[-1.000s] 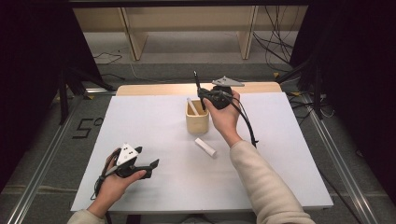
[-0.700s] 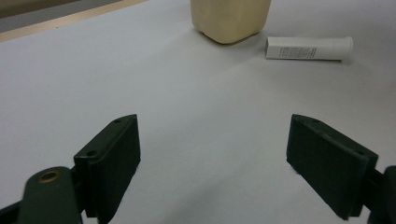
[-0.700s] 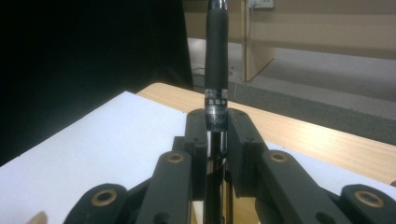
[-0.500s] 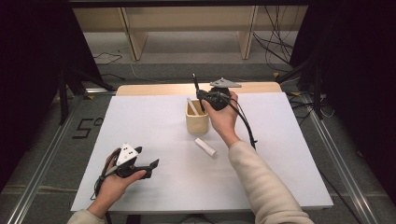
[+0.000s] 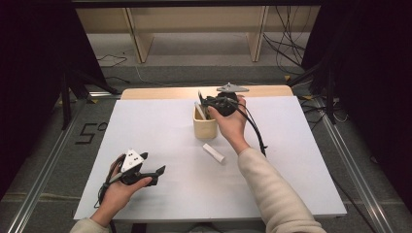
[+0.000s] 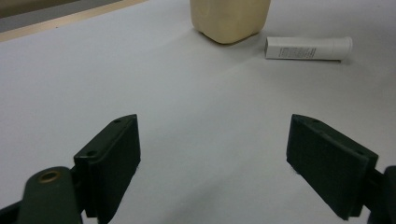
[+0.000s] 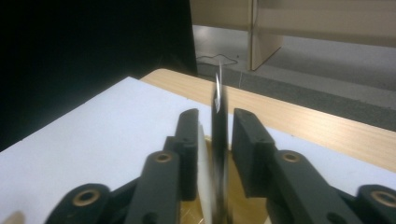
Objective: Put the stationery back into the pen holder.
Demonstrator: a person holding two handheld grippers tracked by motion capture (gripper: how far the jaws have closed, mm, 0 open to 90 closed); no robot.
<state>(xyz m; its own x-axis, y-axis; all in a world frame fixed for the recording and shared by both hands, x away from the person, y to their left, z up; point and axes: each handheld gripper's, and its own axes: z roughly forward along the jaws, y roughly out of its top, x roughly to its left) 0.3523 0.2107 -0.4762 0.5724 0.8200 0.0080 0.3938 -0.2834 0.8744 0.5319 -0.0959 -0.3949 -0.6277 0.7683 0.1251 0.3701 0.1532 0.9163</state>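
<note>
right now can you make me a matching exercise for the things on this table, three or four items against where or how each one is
Things:
1. pen
2. white tube
3. beige cup
4. left tongs

States:
a. lying flat on the white sheet
b. open, holding nothing
c. upright between the right tongs' jaws
d. standing below the right tongs

Pairs: 1-c, 2-a, 3-d, 4-b

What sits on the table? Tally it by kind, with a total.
Beige holder: 1
Black pen, standing in the holder: 1
White tubes: 2, one lying beside the holder, one in it
Total: 4
</note>
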